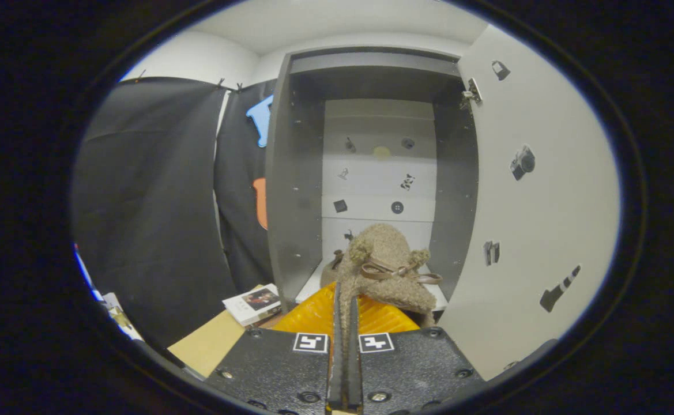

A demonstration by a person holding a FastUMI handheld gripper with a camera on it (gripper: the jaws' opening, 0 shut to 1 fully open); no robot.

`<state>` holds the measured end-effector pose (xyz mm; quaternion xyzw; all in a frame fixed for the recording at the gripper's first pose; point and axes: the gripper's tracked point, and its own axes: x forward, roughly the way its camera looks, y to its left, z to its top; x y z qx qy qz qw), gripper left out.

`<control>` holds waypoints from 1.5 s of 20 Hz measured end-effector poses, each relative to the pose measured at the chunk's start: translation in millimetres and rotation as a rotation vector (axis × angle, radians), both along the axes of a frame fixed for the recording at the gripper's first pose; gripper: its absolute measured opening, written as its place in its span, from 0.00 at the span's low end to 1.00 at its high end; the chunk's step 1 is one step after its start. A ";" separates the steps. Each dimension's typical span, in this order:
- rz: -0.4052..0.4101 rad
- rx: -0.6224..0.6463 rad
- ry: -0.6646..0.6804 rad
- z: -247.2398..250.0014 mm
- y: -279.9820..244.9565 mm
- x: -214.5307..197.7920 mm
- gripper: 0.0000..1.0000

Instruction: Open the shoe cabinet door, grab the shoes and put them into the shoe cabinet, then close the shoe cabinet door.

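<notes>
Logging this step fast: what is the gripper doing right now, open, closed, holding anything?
Gripper: fingers closed on the edge of the fuzzy tan shoe, held at the open shoe cabinet.

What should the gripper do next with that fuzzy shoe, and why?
Probably push a little further forward into the cabinet. The gripper is pinched shut on the fuzzy tan shoe with a brown bow, which sits at the front of the dark grey shoe cabinet, whose white door stands open.
</notes>
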<state>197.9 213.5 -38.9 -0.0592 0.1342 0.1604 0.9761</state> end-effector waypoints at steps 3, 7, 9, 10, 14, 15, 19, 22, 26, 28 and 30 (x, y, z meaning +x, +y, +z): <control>-0.057 -0.007 0.040 -1.9 -7.3 47.8 0.07; -0.159 -0.081 0.122 -33.5 -23.2 122.6 0.06; -0.194 -0.125 0.153 -53.1 -26.3 156.4 0.06; -0.202 -0.140 0.166 -63.4 -25.1 172.3 0.06; -0.189 -0.192 0.219 -106.5 -20.3 229.6 0.07; -0.190 -0.204 0.224 -115.8 -20.4 242.9 0.07; -0.189 -0.296 0.188 -131.7 -24.3 281.4 0.07; -0.192 -0.320 0.142 -135.9 -22.6 300.9 0.08; -0.165 -0.230 0.184 -155.3 -7.2 304.3 0.11; -0.174 -0.262 0.148 -152.9 -10.0 306.5 0.14; -0.172 -0.264 0.138 -147.8 -5.9 301.6 0.33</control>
